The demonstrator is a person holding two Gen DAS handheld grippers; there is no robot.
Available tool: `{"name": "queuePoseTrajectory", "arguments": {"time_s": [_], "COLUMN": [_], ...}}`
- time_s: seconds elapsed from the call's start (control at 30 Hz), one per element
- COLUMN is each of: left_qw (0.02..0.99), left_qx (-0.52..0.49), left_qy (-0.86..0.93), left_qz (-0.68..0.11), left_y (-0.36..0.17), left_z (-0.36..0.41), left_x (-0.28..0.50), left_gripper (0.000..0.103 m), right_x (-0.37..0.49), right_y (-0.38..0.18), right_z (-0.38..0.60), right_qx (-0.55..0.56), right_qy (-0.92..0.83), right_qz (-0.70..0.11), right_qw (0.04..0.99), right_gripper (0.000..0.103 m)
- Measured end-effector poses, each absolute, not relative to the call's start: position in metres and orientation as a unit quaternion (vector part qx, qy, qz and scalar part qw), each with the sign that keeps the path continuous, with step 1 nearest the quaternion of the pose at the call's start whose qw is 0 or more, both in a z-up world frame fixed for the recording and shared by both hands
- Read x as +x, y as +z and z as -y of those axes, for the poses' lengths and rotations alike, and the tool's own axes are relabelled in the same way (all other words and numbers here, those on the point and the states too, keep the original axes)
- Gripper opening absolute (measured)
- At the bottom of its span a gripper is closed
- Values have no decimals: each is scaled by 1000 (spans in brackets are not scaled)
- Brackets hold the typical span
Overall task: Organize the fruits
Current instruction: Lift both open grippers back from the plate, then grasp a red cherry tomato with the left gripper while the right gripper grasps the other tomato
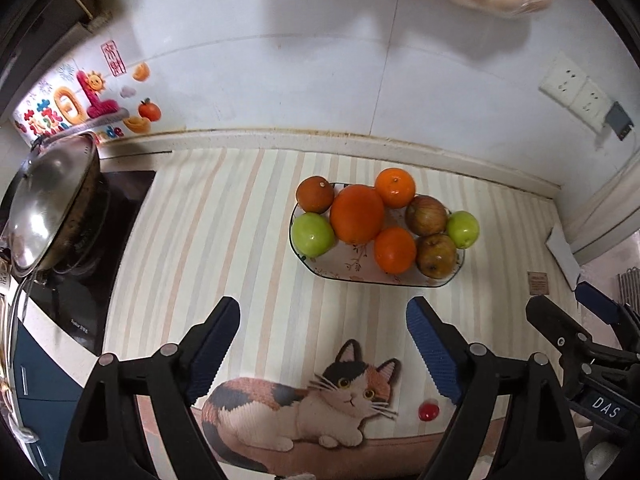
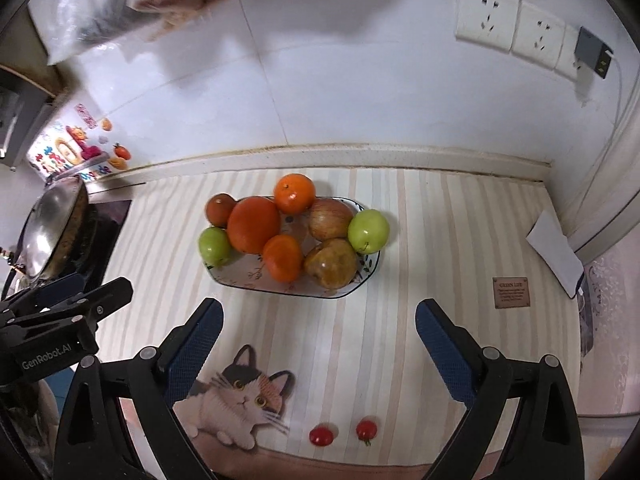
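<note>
A patterned oval plate [image 1: 360, 270] [image 2: 240, 278] on the striped mat holds several fruits: a large orange [image 1: 357, 213] [image 2: 253, 224], smaller oranges [image 1: 394, 187] [image 2: 294, 193], green apples [image 1: 312, 234] [image 2: 368, 231] and brownish apples [image 1: 436, 255] [image 2: 330, 263]. Two cherry tomatoes [image 2: 321, 435] [image 2: 366, 430] lie on the mat near the front edge; one shows in the left wrist view [image 1: 429, 411]. My left gripper [image 1: 323, 312] is open and empty, short of the plate. My right gripper [image 2: 319, 314] is open and empty, just in front of the plate.
A wok with a steel lid [image 1: 52, 204] [image 2: 52, 228] sits on the stove at the left. The mat carries a cat picture [image 1: 304, 400] [image 2: 236, 396] and a small brown label [image 2: 511, 292]. Wall sockets [image 2: 516, 26] are at the upper right. White paper [image 2: 556, 254] lies right.
</note>
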State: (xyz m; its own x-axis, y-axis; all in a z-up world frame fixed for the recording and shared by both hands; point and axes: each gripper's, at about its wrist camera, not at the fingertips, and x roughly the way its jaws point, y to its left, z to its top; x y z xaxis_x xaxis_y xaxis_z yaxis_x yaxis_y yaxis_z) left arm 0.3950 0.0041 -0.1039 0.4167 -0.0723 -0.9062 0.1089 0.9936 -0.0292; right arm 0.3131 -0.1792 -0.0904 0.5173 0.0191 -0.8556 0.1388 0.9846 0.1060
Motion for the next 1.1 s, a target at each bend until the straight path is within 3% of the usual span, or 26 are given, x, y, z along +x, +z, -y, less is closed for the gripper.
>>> {"name": "queuePoseTrajectory", "arguments": {"time_s": [0.77,0.93,1.1], "left_qw": [885,883,868], "left_qx": [26,22,38], "left_qy": [-79,-77,-70], "left_qz": [-458,-463,-491], "left_y": [-41,-45,-76], "left_z": [-17,-19,-12], "left_x": [320,322,330], "left_gripper": [85,85,85], "right_x": [225,228,236], "right_y": [-4,-16,-69], "right_z": [156,161,185], "right_qx": [62,88,119], "right_qy": [-45,-30,-36], "right_qz": [-407,-419,-471], "right_qw": [910,903,873], "right_gripper": [99,99,99]}}
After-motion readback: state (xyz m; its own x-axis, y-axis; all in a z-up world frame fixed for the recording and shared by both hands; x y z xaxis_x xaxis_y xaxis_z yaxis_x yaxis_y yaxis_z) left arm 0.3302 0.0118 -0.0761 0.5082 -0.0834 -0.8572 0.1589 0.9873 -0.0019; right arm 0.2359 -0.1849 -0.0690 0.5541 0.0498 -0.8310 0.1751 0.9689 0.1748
